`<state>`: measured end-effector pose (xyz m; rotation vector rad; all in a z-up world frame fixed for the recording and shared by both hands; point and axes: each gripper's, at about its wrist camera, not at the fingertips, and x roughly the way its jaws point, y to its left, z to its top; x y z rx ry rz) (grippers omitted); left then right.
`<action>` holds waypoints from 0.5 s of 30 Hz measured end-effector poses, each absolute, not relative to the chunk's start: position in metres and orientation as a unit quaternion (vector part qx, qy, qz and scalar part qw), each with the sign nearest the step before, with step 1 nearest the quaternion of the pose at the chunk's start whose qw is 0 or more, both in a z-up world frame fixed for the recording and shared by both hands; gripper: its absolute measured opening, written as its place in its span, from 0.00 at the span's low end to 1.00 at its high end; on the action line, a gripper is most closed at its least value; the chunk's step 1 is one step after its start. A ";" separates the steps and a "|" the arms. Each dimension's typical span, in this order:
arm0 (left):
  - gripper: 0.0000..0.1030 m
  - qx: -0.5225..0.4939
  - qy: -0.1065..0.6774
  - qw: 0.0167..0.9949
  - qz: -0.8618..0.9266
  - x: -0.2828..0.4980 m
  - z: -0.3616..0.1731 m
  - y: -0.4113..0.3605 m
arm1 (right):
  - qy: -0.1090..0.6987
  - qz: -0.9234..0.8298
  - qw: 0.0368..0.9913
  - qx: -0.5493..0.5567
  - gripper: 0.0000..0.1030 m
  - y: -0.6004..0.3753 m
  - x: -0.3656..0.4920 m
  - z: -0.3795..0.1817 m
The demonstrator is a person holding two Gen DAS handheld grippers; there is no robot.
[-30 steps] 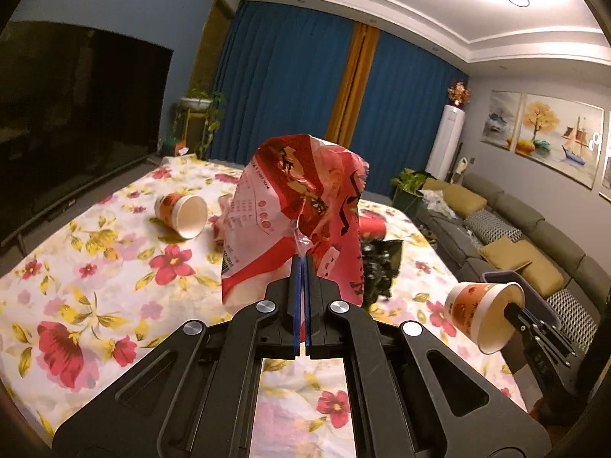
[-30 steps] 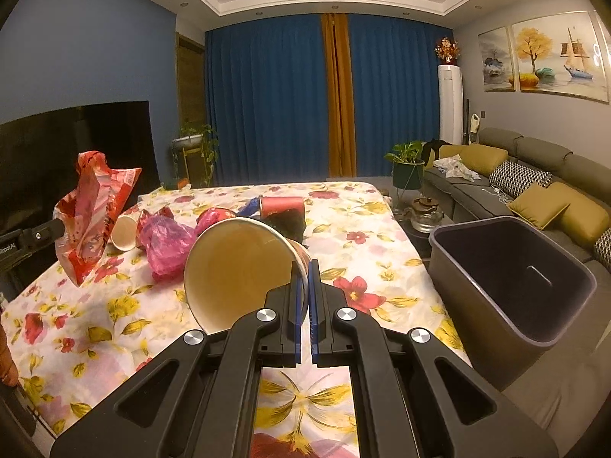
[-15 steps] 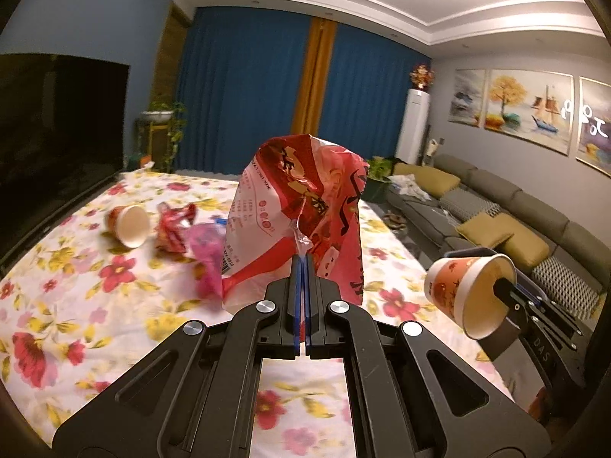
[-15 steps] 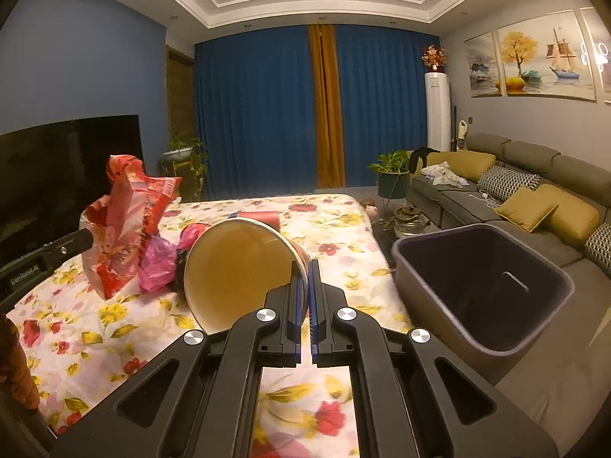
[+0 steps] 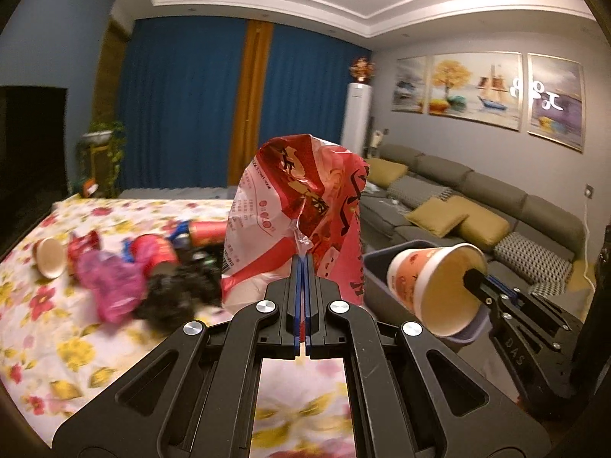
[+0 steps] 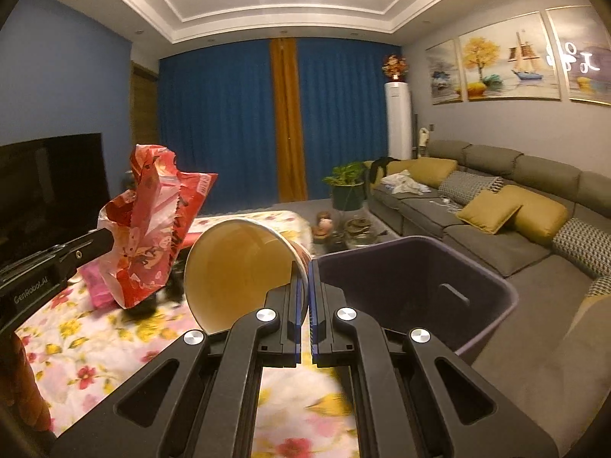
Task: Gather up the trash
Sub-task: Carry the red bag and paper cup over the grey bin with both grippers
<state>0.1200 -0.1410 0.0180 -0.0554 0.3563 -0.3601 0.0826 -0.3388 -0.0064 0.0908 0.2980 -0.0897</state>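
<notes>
- Trash in hand: a crumpled red wrapper (image 5: 301,206) hangs upright in the air, pinched at its lower edge between the closed fingers of the left gripper (image 5: 302,263).
- Right gripper (image 6: 303,278) grips the rim of a paper cup (image 6: 238,271) lying on its side, mouth toward the camera.
- Dark bin (image 6: 412,286) sits just right of the cup, near the sofa (image 6: 496,206).
- More litter, a pink bag (image 5: 110,286) and another cup (image 5: 47,257), lies on the floral cloth (image 5: 42,328) at left.
</notes>
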 end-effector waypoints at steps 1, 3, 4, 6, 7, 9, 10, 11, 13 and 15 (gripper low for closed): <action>0.00 -0.025 0.175 0.966 -0.186 0.121 0.018 -0.150 | 0.148 -0.050 0.987 0.046 0.04 -0.344 0.083 -0.007; 0.00 -0.020 0.175 0.964 -0.201 0.124 0.017 -0.167 | 0.146 -0.064 0.986 0.050 0.04 -0.357 0.082 -0.006; 0.00 -0.017 0.175 0.962 -0.208 0.126 0.016 -0.174 | 0.145 -0.071 0.986 0.051 0.04 -0.363 0.082 -0.007; 0.00 -0.010 0.173 0.959 -0.225 0.129 0.014 -0.191 | 0.143 -0.084 0.985 0.055 0.04 -0.376 0.080 -0.007; 0.00 -0.007 0.173 0.957 -0.231 0.130 0.013 -0.198 | 0.141 -0.091 0.984 0.057 0.04 -0.382 0.080 -0.007; 0.00 -0.001 0.175 0.954 -0.243 0.134 0.010 -0.212 | 0.140 -0.101 0.983 0.060 0.04 -0.392 0.080 -0.008; 0.00 0.001 0.176 0.953 -0.246 0.134 0.008 -0.219 | 0.140 -0.106 0.982 0.062 0.04 -0.398 0.080 -0.009; 0.00 0.004 0.177 0.952 -0.251 0.137 0.006 -0.226 | 0.140 -0.111 0.982 0.064 0.04 -0.403 0.080 -0.010; 0.00 0.006 0.181 0.949 -0.257 0.142 0.002 -0.235 | 0.140 -0.117 0.981 0.066 0.04 -0.412 0.080 -0.010; 0.00 0.008 0.185 0.947 -0.262 0.146 -0.003 -0.246 | 0.141 -0.123 0.980 0.069 0.04 -0.421 0.081 -0.013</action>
